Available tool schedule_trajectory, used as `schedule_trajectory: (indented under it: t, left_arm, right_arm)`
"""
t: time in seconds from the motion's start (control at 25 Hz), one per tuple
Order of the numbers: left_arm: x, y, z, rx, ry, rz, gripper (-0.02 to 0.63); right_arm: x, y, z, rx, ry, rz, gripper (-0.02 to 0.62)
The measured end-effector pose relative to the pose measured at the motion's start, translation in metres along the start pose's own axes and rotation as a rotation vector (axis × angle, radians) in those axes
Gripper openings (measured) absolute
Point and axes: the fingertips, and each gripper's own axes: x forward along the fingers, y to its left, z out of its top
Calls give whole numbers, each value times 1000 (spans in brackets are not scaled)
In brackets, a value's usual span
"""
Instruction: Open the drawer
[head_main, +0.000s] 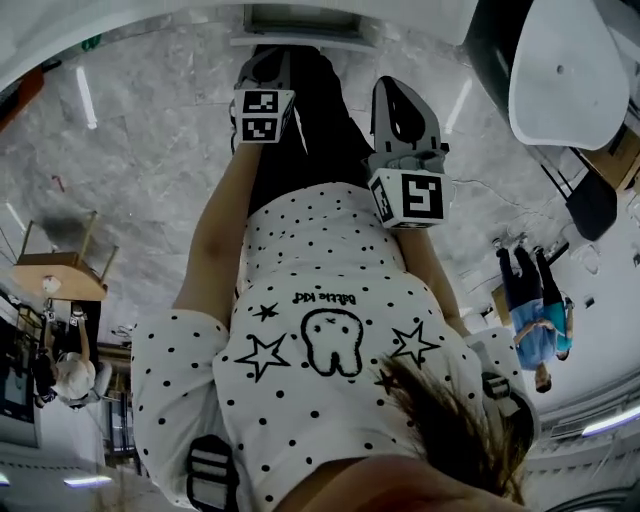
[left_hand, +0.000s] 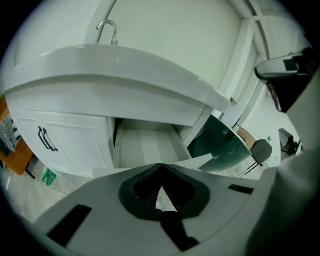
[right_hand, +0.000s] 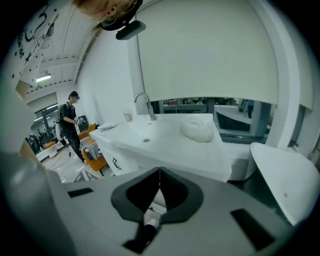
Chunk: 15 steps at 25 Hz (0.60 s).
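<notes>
- Drawer (left_hand: 145, 146), white and shallow, stands pulled out under the curved white sink counter (left_hand: 125, 75), beside one white cabinet door (left_hand: 70, 140); I judge the opening done, with nothing left.
- My left gripper (left_hand: 160, 169) is pressed together on nothing.
- My right gripper (right_hand: 159, 174) is likewise closed and empty.
- I count one drawer, one door, two grippers.

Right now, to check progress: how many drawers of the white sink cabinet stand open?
1: the white drawer under the white countertop, right of the black-handled cabinet door. The left gripper hides anything lower.
</notes>
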Motion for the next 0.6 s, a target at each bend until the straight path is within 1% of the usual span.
schedule_trajectory:
  t: [0.08, 0.16, 0.24, 0.44, 0.6]
  left_arm:
    - [-21, -2, 29, 31, -51, -6, 0]
    - [-48, -7, 62, 78, -109, -5, 0]
    - [-76, -14, 102, 119, -181, 1, 0]
    - [-145, -30, 199, 163, -371, 12, 0]
    - [-200, -45, 255, 209, -520, 6, 0]
  right_arm:
    - [-5, -3, 12, 4, -37, -10, 14]
    - [-13, -7, 26, 6, -71, -19, 14]
    - [-21, -13, 42, 5, -108, -29, 14]
    - [-42, -26, 86, -10, -215, -67, 14]
    - [-56, -31, 117, -28, -296, -94, 14]
